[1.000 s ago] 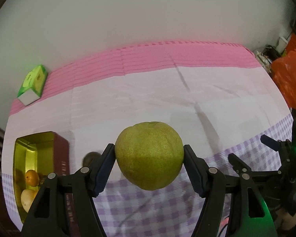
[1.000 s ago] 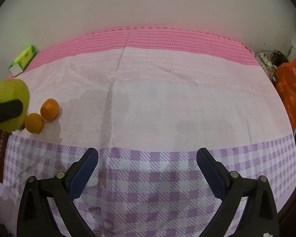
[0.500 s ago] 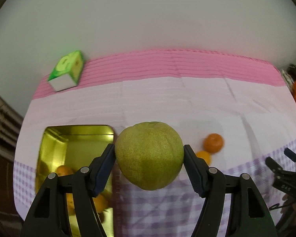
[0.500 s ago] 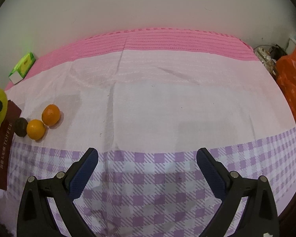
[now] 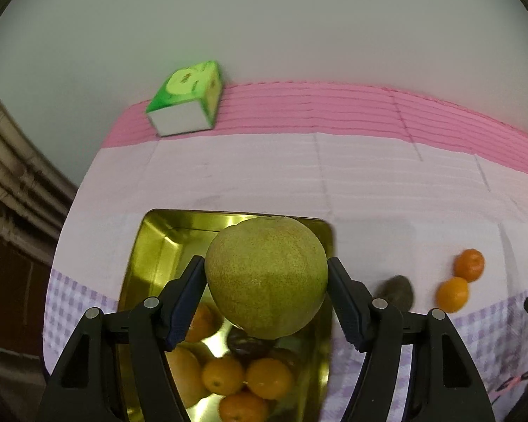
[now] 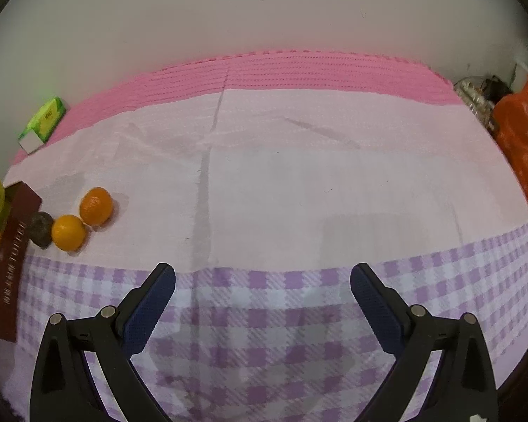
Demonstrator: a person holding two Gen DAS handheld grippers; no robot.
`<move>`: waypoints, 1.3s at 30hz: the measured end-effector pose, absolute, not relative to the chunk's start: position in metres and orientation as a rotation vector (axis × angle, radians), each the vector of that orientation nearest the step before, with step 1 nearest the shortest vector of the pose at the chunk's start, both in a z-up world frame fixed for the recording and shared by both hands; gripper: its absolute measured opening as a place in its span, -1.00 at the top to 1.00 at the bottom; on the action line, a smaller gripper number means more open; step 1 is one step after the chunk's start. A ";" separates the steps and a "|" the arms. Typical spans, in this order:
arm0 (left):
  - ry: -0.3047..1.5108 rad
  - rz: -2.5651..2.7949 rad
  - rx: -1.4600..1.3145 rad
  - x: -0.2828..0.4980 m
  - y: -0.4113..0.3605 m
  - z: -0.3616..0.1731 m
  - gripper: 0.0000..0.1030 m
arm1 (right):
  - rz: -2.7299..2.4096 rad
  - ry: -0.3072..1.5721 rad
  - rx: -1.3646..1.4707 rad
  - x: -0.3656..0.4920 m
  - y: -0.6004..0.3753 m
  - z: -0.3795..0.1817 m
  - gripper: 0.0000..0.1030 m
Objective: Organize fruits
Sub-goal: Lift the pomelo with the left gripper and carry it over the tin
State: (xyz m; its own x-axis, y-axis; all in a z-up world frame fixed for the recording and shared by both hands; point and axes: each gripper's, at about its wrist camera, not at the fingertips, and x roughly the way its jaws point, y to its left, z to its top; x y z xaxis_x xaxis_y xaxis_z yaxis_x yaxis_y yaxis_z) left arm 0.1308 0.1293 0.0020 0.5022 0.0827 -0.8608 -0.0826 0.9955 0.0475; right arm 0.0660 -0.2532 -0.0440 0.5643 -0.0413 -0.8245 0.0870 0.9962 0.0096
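Observation:
My left gripper (image 5: 266, 281) is shut on a large green pear (image 5: 266, 276) and holds it above the open gold tin (image 5: 151, 246). The tin holds several oranges (image 5: 223, 374) and a dark fruit (image 5: 244, 344). To the tin's right on the cloth lie a dark fruit (image 5: 396, 290) and two oranges (image 5: 452, 294) (image 5: 469, 264). In the right wrist view the two oranges (image 6: 69, 232) (image 6: 95, 205) and the dark fruit (image 6: 40, 228) lie at far left beside the tin's dark red wall (image 6: 12, 263). My right gripper (image 6: 263, 300) is open and empty over the checked cloth.
A green and white carton (image 5: 184, 103) lies at the table's back left near the wall. An orange plastic bag (image 6: 521, 133) and clutter sit beyond the table's right edge. Pipes run down the left side beyond the table edge.
My left gripper has carried the pear leftward, from over the cloth to above the tin. My right gripper has stayed open, its view shifting slightly.

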 end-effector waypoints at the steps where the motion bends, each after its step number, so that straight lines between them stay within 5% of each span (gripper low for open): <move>1: 1.043 0.108 -0.002 0.133 0.134 0.000 -0.33 | -0.070 0.969 0.059 0.066 -0.253 -0.043 -0.92; 39: 1.118 0.115 -0.020 0.142 0.168 -0.050 -0.35 | 0.127 0.973 -0.058 0.067 -0.150 -0.045 -0.86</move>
State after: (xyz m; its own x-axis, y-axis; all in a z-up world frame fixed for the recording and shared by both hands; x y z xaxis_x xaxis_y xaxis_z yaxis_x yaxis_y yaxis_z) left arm 0.1417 0.1680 -0.0499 0.4321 0.0820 -0.8981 -0.1024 0.9939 0.0415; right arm 0.0673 -0.1502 -0.0449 0.5558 0.0814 -0.8273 -0.1335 0.9910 0.0078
